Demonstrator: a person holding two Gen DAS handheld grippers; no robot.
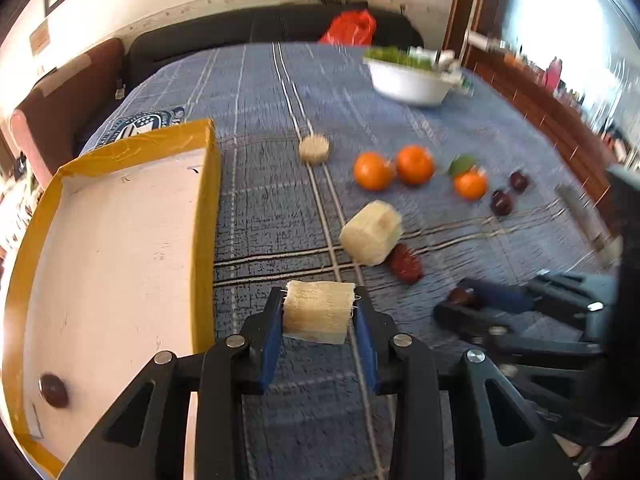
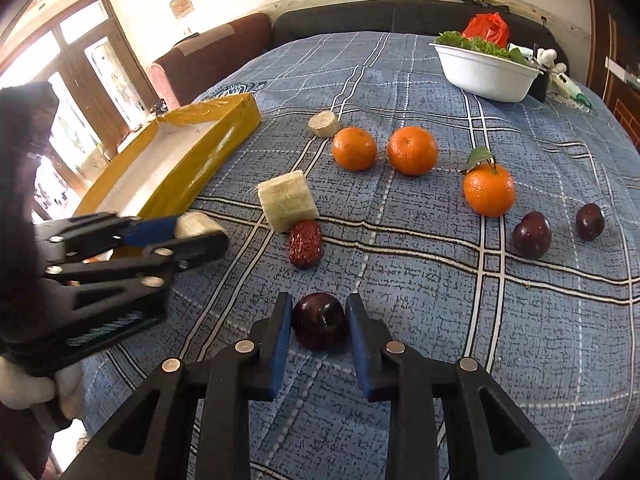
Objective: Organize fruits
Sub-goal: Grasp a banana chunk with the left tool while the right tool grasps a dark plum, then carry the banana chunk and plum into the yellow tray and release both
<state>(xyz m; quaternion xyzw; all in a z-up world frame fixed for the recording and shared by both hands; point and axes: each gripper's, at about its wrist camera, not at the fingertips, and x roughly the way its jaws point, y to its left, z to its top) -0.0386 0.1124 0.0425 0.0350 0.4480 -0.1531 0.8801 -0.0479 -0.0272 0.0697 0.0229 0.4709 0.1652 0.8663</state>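
Already the left gripper (image 1: 319, 312) clamps a cane piece (image 1: 318, 312) just right of the tray (image 1: 206, 240), while the right gripper (image 2: 319, 326) pinches a plum (image 2: 319, 322) farther off.

No legible text, label or number anywhere.

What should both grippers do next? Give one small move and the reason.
Probably lift both straight up. The left gripper is shut on the pale sugarcane piece, the right gripper on a dark plum, and the yellow tray sits just to the left.
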